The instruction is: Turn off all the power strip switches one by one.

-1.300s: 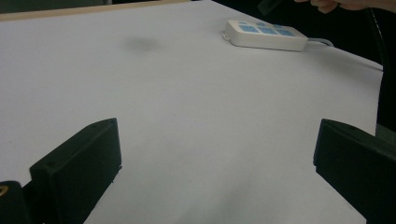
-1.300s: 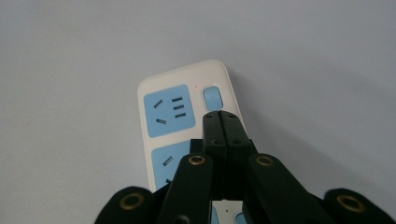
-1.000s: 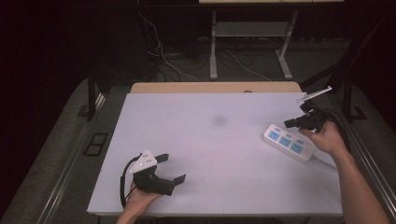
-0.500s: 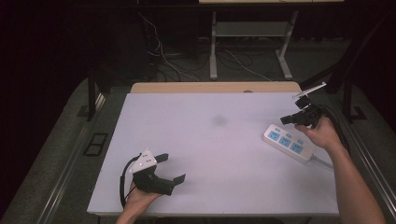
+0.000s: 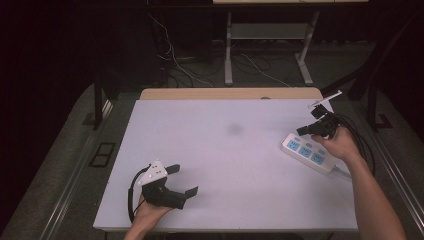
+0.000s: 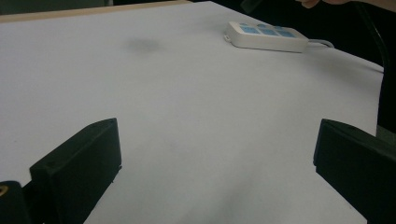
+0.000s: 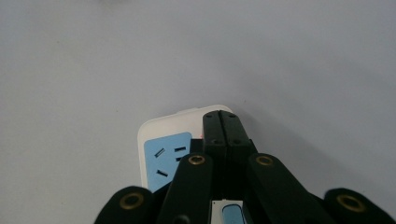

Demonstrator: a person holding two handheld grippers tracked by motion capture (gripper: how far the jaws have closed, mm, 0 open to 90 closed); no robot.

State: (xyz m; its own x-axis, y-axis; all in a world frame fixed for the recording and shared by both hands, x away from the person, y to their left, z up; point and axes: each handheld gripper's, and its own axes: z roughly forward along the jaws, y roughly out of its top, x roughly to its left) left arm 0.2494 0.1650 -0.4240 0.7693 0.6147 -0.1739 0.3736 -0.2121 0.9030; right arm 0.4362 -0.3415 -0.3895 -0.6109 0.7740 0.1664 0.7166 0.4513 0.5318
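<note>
A white power strip (image 5: 311,155) with blue sockets lies at the table's right side, its cable trailing off the right edge. My right gripper (image 5: 301,132) hovers over the strip's far end, jaws pressed together with nothing between them. In the right gripper view the shut gripper (image 7: 222,117) points down at the end of the power strip (image 7: 161,156), beside a blue socket. My left gripper (image 5: 183,180) rests near the front left of the table, jaws spread wide. From the left gripper view, the open gripper (image 6: 215,140) faces the distant power strip (image 6: 266,36) across bare table.
The white table (image 5: 225,150) has a faint dark smudge (image 5: 234,129) near its middle. A wooden strip (image 5: 230,93) runs along the far edge. Cables and metal table legs (image 5: 229,45) lie on the floor beyond.
My right gripper has shifted a little leftward over the far end of the power strip. The left gripper has stayed put.
</note>
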